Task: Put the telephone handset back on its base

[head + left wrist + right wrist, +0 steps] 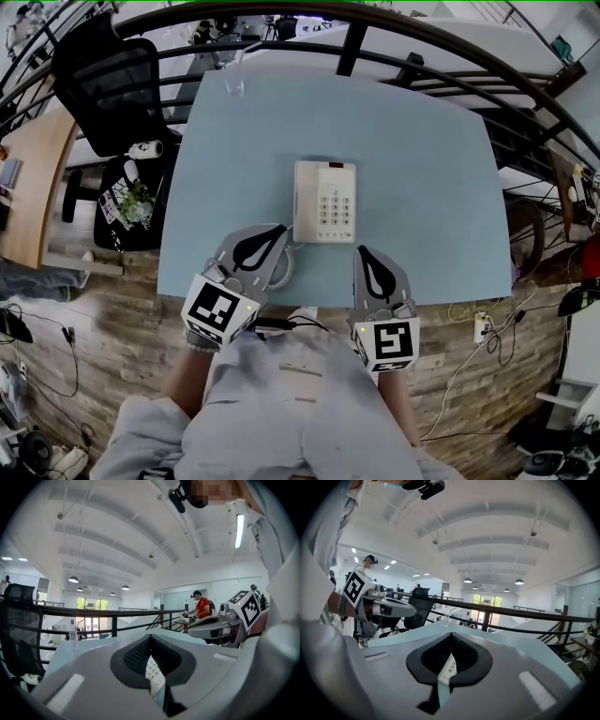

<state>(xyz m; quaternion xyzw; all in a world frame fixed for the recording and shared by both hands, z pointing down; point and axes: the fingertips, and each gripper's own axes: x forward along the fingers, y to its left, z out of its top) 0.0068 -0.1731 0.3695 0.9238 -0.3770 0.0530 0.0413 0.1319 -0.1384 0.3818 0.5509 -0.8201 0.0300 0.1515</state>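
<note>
My left hand-held gripper (270,236): jaws fully together, empty, above the worktop's (431,187) near edge.
My right hand-held gripper (367,258): jaws pressed together, nothing between them, level with my left.
Handset (306,201): lying along the left side of the telephone base (336,202), mid-worktop, just ahead of both tips.
Glass (234,81): upright at the far edge.

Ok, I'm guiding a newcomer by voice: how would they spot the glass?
Find the pale blue table. Near its far left corner, by the black chair, stands the glass. It is clear and upright, well apart from the white phone in the middle.
</note>
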